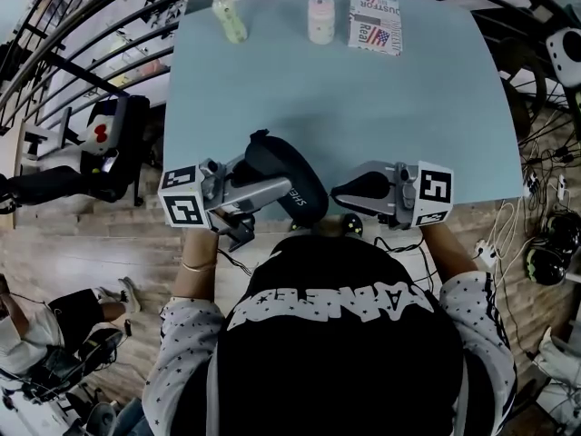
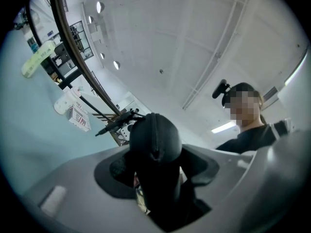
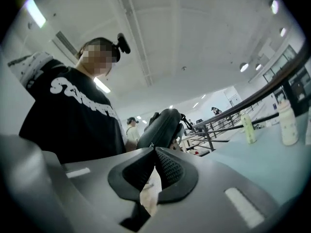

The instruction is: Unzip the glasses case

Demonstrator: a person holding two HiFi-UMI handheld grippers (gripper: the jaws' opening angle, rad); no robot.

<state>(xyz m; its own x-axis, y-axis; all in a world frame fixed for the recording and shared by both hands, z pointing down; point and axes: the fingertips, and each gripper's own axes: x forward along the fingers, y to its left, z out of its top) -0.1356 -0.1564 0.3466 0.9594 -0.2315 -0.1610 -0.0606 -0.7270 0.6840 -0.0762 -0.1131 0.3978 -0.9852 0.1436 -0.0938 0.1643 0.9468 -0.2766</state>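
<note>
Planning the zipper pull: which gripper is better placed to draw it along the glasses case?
Right. The left gripper is clamped on the glasses case, steadying it; the right gripper, jaws together, sits at its end.

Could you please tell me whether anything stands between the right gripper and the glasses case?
Nothing visible does. The left gripper is shut on the glasses case, and the right gripper, its jaws together, sits at the case's end. Whether it grips anything there is too small to tell.
</note>
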